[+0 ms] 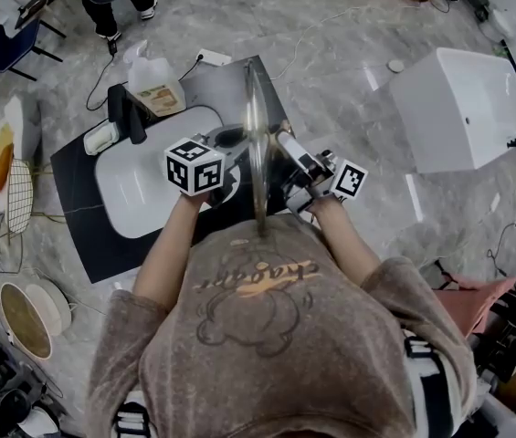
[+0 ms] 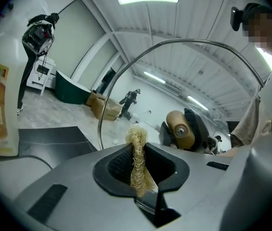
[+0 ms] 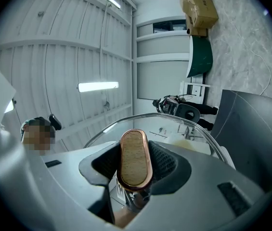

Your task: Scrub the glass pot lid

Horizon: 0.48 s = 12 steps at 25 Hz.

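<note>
Flooring (image 1: 349, 80), seemingly marble, surrounds black counter (image 1: 79, 208); left claw (image 2: 138, 146) pinches scrubber (image 2: 137, 165), right claw (image 3: 135, 150) grips lid knob (image 3: 134, 162).

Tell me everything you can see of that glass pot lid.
The glass pot lid is round, clear glass with a metal rim and an oval wooden knob edged in copper-coloured metal. It stands on edge in the air over the black counter, held by the right gripper, whose jaws clamp the knob.
</note>
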Each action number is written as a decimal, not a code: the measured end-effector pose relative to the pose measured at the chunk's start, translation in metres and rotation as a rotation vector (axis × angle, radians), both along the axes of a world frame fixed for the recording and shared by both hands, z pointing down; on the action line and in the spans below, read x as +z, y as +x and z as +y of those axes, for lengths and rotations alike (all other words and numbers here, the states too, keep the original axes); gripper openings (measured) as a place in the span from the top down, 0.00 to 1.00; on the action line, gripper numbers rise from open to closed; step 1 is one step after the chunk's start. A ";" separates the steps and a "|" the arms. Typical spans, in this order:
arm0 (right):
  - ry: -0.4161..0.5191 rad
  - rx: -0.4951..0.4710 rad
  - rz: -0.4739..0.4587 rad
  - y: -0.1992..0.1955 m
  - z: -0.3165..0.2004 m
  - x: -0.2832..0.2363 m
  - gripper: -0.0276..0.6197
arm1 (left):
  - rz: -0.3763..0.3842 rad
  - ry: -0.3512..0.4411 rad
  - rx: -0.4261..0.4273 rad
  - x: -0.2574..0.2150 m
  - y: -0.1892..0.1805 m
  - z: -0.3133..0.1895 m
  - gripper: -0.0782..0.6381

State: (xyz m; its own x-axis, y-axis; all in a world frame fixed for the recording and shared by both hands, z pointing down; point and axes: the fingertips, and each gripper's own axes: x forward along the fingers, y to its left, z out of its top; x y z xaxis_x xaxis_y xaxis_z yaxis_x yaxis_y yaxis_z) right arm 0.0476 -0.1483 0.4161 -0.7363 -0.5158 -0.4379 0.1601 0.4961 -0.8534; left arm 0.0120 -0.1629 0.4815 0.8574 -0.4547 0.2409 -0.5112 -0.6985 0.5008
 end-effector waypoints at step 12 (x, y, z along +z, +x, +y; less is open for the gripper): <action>0.011 0.064 0.004 0.020 -0.020 0.002 0.68 | 0.030 -0.014 0.201 -0.029 0.025 0.061 0.80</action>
